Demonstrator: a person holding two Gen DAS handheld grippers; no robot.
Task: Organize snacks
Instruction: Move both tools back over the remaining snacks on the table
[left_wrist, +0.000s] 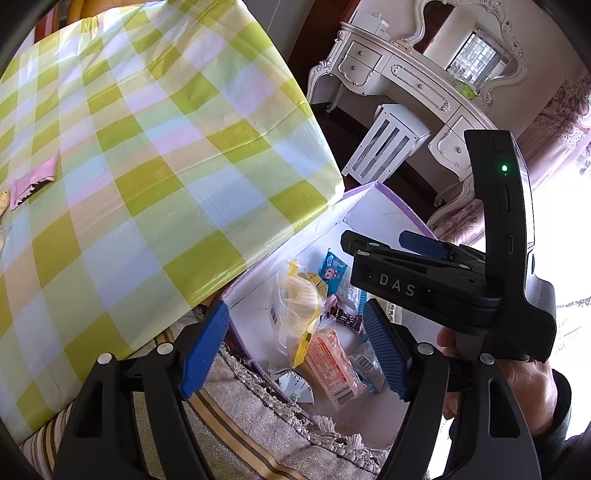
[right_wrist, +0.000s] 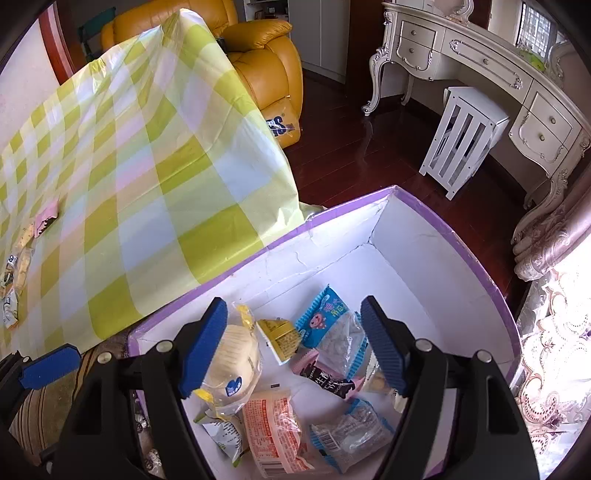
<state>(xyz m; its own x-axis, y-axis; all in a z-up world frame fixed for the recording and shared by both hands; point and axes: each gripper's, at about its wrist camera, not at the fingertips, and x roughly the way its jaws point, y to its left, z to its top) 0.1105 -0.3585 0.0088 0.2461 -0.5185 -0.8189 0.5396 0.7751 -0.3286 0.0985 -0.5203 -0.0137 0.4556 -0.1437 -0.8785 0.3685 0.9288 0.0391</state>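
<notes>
A white box with a purple rim (right_wrist: 424, 206) stands beside the table and holds several snack packets: a pale bread pack (right_wrist: 232, 362), an orange packet (right_wrist: 277, 428), a blue-edged packet (right_wrist: 328, 325) and a dark pink-edged bar (right_wrist: 325, 380). The box (left_wrist: 391, 203) and its snacks (left_wrist: 328, 362) also show in the left wrist view. My right gripper (right_wrist: 295, 347) is open and empty above the box. My left gripper (left_wrist: 299, 350) is open and empty over the box's near edge. The right gripper (left_wrist: 373, 254) shows in the left wrist view. A pink packet (left_wrist: 33, 182) and other snacks (right_wrist: 16, 280) lie on the table's far left.
The table has a green-checked cloth (left_wrist: 147, 147). A yellow armchair (right_wrist: 266, 62) stands behind it. A white dressing table (right_wrist: 498, 74) and a white stool (right_wrist: 461, 136) stand on the dark wood floor. A fringed rug (left_wrist: 258, 417) lies under the box.
</notes>
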